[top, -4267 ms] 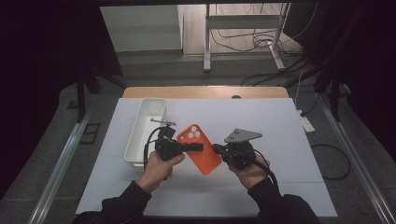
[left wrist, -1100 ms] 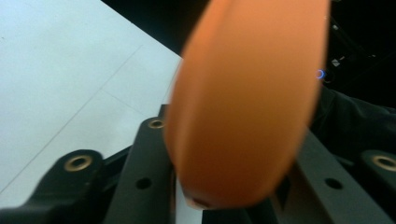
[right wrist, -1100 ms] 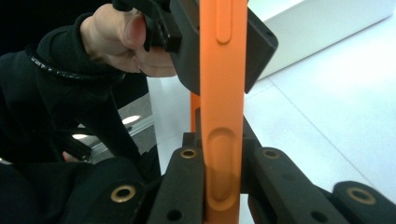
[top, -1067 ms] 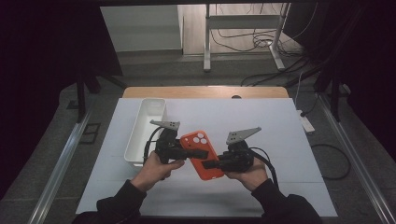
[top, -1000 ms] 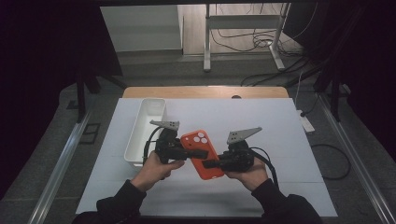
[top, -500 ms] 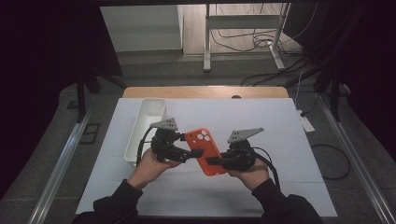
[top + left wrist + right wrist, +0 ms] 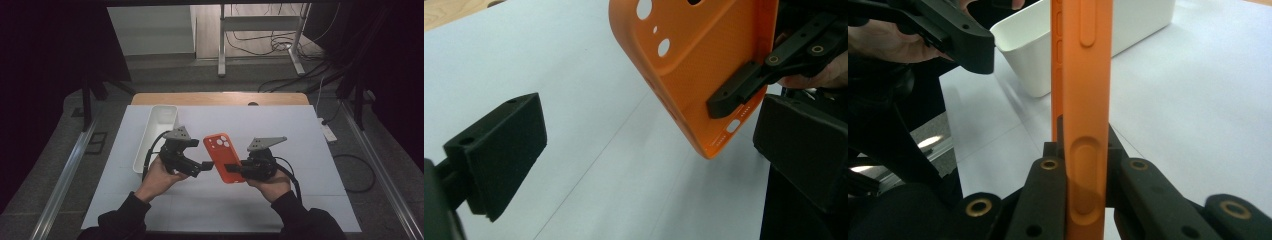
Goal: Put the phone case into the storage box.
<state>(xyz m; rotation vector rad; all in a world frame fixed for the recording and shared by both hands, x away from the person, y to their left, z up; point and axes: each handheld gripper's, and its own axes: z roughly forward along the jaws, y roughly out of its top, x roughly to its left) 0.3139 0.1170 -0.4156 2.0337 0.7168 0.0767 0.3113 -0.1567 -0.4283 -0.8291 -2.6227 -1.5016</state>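
Fingers of the right gripper (image 7: 231, 169) are clamped on the lower end of the orange phone case (image 7: 223, 156), held above the worktop (image 7: 300, 200), its long axis pointing away, beside the wide-open left gripper (image 7: 205, 166).

The phone case (image 7: 224, 156) is orange, the bin (image 7: 155, 135) white, the table (image 7: 310, 125) white with a wooden edge.

Bench (image 7: 280, 130) evenly lit from overhead, surroundings dark; soft shadows under right claw (image 7: 227, 167); close-ups slightly soft.
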